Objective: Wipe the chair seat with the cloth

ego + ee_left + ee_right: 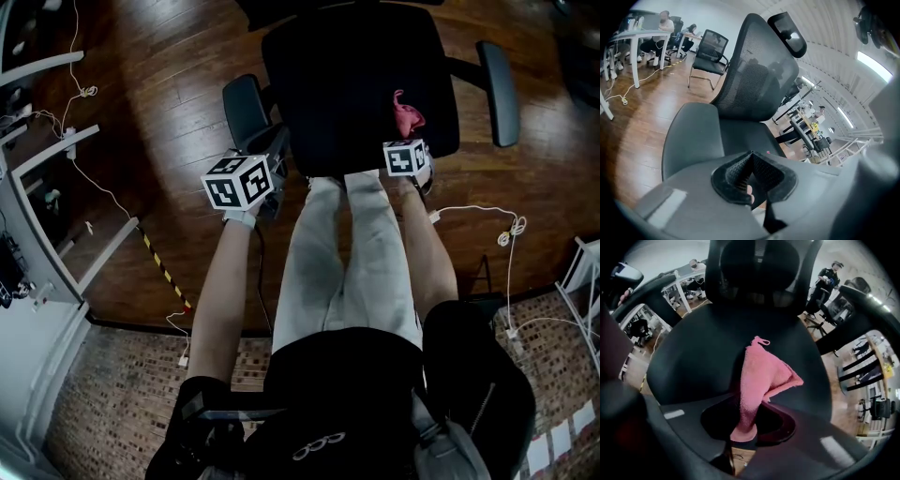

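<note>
Pink cloth (761, 376) is pinched in my right gripper (743, 430). The jaws are clamped on its lower end, and the rest bunches forward with one corner folded out to the right. It's over the front right part of the black chair seat (693, 352); I can't tell whether the fabric actually touches the seat. In the head view the right gripper sits at the seat's front edge, just past my knees. My left gripper (750, 176) has its jaws pressed together with nothing between them. It's off the seat at the chair's front left corner, just beside the left armrest (691, 136), which fills the view right ahead of the jaws. The mesh backrest (754, 70) and headrest (787, 33) rise beyond that. The right armrest (497, 94) sticks out on the far side, well apart from both grippers. My legs in light trousers (347, 262) run up to the seat front between the two arms. The chair stands on a dark wood floor (169, 84), with white cables (473, 211) trailing to the right and a yellow-black striped strip (159, 262) to the left.
</note>
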